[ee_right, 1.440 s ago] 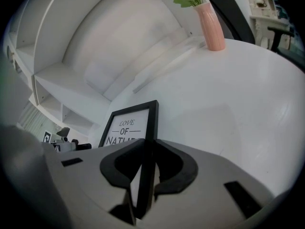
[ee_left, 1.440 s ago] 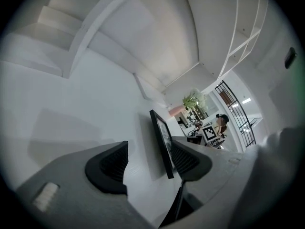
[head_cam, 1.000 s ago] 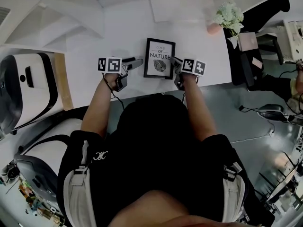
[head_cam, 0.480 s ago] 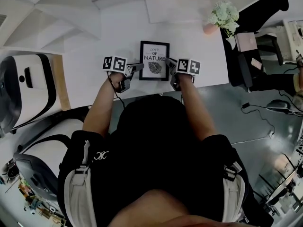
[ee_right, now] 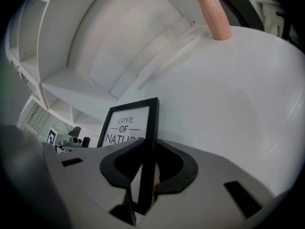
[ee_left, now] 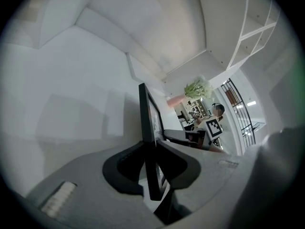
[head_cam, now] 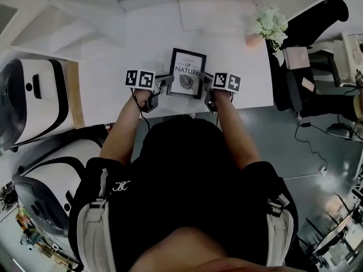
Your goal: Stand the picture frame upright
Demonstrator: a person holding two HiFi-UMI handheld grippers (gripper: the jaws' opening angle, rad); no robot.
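Frame [head_cam: 186, 73] sits near the front edge of a white surface [head_cam: 113, 61] in the head view, 2 claws flanking it: left claw [head_cam: 165, 81] and right claw [head_cam: 205, 79], with flowers [head_cam: 272, 20] well apart at the back. Left gripper view: claw clamped narrow on the frame's black side edge. Right gripper view: claw pinching the opposite edge, "LOVE OF NATURE" print visible, pink vase [ee_right: 213, 11] beyond.
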